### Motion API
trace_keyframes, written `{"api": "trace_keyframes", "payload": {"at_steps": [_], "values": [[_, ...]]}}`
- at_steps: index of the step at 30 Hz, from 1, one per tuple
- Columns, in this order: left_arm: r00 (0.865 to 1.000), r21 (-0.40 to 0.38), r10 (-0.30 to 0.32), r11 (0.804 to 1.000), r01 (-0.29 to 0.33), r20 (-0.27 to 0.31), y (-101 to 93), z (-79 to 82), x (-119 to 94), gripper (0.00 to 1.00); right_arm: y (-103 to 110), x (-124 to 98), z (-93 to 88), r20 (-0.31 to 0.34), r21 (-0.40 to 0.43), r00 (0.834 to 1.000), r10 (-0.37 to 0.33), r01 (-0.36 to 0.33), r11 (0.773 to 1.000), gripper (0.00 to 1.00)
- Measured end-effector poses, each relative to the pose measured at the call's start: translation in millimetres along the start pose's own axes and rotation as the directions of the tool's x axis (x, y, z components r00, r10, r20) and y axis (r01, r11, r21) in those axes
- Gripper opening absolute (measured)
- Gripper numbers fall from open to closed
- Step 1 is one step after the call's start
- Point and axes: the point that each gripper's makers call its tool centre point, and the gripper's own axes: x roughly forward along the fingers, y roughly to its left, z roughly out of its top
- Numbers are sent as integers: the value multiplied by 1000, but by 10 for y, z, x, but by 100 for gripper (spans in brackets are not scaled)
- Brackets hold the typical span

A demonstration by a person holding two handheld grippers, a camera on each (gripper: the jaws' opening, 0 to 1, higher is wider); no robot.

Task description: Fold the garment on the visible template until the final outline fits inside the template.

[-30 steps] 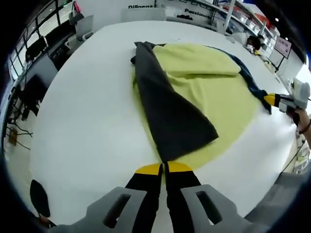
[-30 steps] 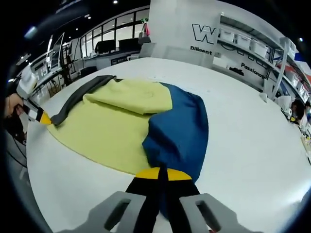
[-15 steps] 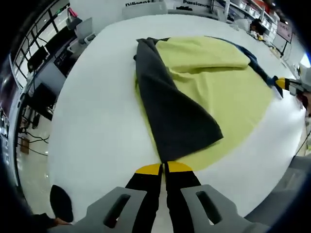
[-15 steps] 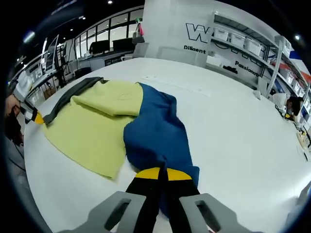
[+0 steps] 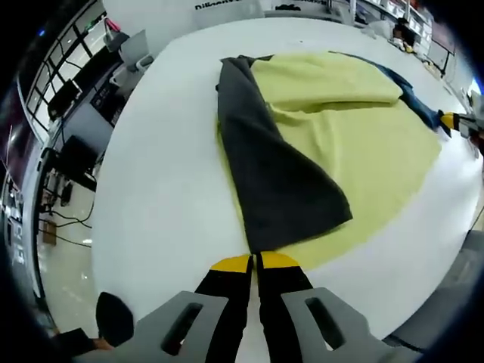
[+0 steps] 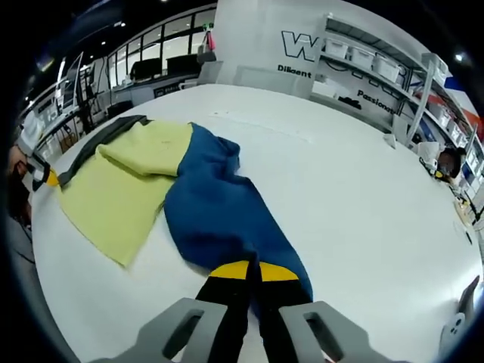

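A garment in yellow, dark grey and blue lies on the white table. In the left gripper view my left gripper is shut on the tip of the dark grey part, which lies folded over the yellow body. In the right gripper view my right gripper is shut on the near end of the blue part, pulled out beside the yellow body. The right gripper shows small at the far right of the left gripper view, the left gripper at the left edge of the right gripper view.
The white table reaches far to the right. Desks, chairs and monitors stand beyond its left edge. Shelving with boxes and a lettered wall stand behind. A person's hand holds the left gripper.
My right gripper has drawn the blue part away from the yellow body, stretching it out. The left gripper view has drawn back a little, still shut on the grey tip.
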Motion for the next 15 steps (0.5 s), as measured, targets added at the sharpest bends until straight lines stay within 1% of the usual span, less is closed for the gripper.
{"api": "trace_keyframes", "payload": {"at_steps": [5, 9, 12, 15], "values": [[1000, 5, 24, 1000, -24, -10, 92, -27, -3, 6, -167, -6, -60, -18, 2, 999, -30, 30, 1000, 0], [999, 3, 41, 999, -41, -20, 170, -60, -6, 6, -261, -27, -90, -26, 5, 999, -46, 46, 999, 0], [999, 11, 39, 999, -39, -10, 191, -61, -7, 6, -288, -35, -114, -36, -17, 998, -52, 52, 999, 0], [999, -11, 44, 999, -44, -7, 215, -75, -11, 6, -353, -36, -146, -42, -21, 997, -70, 69, 997, 0]]}}
